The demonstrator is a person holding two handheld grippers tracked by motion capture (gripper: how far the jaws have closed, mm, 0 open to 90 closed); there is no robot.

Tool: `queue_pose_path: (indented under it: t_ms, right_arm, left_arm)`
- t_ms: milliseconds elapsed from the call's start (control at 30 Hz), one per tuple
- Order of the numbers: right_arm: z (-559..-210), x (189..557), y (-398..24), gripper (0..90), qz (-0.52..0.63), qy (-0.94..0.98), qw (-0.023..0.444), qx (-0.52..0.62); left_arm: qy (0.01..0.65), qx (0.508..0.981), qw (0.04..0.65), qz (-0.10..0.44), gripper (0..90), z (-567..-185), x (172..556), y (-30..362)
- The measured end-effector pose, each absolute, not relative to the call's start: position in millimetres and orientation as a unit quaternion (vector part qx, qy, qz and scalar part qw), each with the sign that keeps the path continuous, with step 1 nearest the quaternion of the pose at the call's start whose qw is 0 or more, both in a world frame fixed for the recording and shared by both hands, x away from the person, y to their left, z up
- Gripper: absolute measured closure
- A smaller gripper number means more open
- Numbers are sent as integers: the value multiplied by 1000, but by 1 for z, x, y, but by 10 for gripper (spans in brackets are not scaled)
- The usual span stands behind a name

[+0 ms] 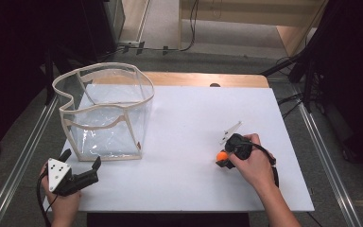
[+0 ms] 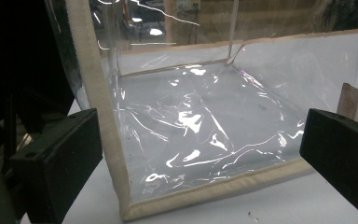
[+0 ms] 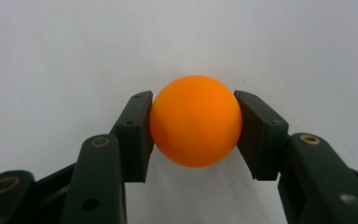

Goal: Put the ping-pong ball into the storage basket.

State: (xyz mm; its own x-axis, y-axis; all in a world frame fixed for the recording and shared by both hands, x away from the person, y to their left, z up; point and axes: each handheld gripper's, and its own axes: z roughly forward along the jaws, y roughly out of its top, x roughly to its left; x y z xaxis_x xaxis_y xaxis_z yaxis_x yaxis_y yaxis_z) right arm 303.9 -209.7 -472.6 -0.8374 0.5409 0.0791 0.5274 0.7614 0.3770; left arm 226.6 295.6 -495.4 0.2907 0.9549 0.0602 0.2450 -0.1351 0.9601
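Grasping looks like the step in hand: the right gripper [image 3: 193, 123] pinches an orange ball [image 3: 195, 120] between its pads, low over the white table [image 1: 189, 142] near its right side. The left gripper [image 1: 81, 162] waits with jaws spread before the clear bag [image 1: 105, 111] (its mouth open upward). Next, probably, lift the ball and carry it over that bag's rim without squeezing it loose.

We are seeing a clear bag [image 1: 105, 111] standing at the upper left of a white table [image 1: 189, 123].
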Motion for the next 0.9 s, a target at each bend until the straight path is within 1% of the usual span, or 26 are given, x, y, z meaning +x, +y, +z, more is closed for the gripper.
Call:
queue_pose_path:
  t_ms: [900]
  right_arm:
    - [-438,323,-189,483,208,944,14,255]
  left_arm:
    - [459,652,470,378,0,-496,227,295]
